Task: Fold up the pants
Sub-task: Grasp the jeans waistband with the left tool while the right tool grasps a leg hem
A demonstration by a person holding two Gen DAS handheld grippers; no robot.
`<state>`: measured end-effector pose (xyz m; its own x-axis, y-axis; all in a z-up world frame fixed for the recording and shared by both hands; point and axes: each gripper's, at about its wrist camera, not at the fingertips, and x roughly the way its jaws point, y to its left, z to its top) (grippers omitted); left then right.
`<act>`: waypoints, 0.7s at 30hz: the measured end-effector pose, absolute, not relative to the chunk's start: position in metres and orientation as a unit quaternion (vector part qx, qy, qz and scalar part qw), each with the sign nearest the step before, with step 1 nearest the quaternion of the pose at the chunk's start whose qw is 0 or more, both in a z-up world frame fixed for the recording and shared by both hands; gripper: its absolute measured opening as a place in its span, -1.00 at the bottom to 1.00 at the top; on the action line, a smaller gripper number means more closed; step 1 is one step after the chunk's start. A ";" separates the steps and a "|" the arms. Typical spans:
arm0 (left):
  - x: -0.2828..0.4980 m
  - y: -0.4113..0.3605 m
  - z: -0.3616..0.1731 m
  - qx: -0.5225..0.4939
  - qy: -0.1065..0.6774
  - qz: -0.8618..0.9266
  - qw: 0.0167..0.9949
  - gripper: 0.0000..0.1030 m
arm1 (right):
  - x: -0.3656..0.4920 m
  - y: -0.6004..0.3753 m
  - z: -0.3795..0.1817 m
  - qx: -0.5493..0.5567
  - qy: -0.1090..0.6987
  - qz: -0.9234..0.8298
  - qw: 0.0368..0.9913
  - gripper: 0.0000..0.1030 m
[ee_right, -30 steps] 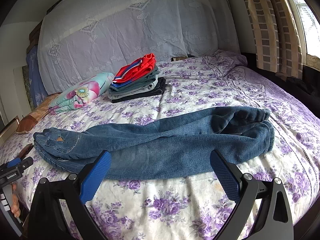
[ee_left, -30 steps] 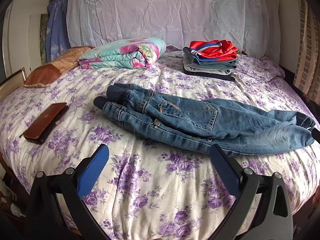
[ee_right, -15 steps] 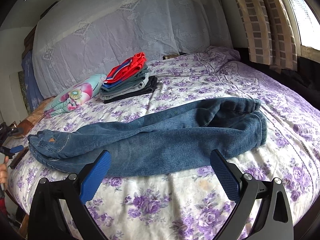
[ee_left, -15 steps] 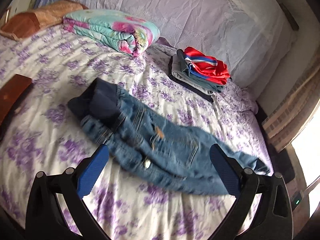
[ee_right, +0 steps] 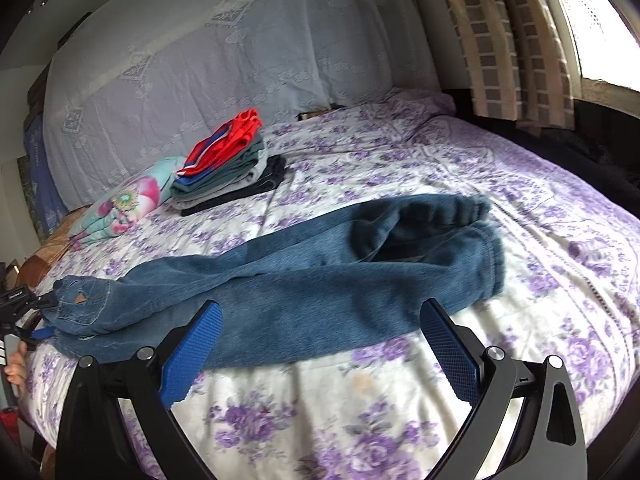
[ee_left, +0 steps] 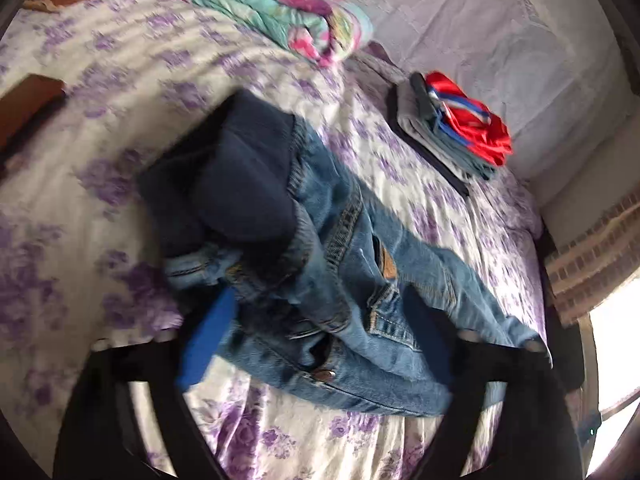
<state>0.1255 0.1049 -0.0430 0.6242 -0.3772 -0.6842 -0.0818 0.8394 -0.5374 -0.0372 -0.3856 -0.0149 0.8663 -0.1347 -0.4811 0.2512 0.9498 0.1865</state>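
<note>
A pair of blue jeans (ee_right: 304, 280) lies folded lengthwise across the floral bed, waist to the left, leg hems to the right. In the left wrist view the waist end (ee_left: 320, 264) with its dark inner waistband (ee_left: 236, 184) is close up. My left gripper (ee_left: 320, 344) is open and straddles the waist, its blue left pad (ee_left: 208, 344) beside the denim; the view is blurred. My right gripper (ee_right: 320, 344) is open and empty, just in front of the trouser legs, not touching them. The left gripper also shows small at the waist end (ee_right: 24, 304).
A stack of folded clothes with a red top (ee_right: 228, 168) and a rolled floral quilt (ee_right: 124, 200) lie near the headboard. A brown wallet-like case (ee_left: 28, 104) lies at the bed's left. Curtains and a window (ee_right: 520, 40) are at the right.
My left gripper has swung in and down over the jeans' waist, which now fills its view. My right gripper has moved slightly closer to the legs. Both stay open.
</note>
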 end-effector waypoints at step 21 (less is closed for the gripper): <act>0.113 0.122 0.019 -0.343 0.326 -0.195 0.859 -0.81 | 0.012 -0.469 -0.003 0.326 0.311 -0.015 0.892 0.23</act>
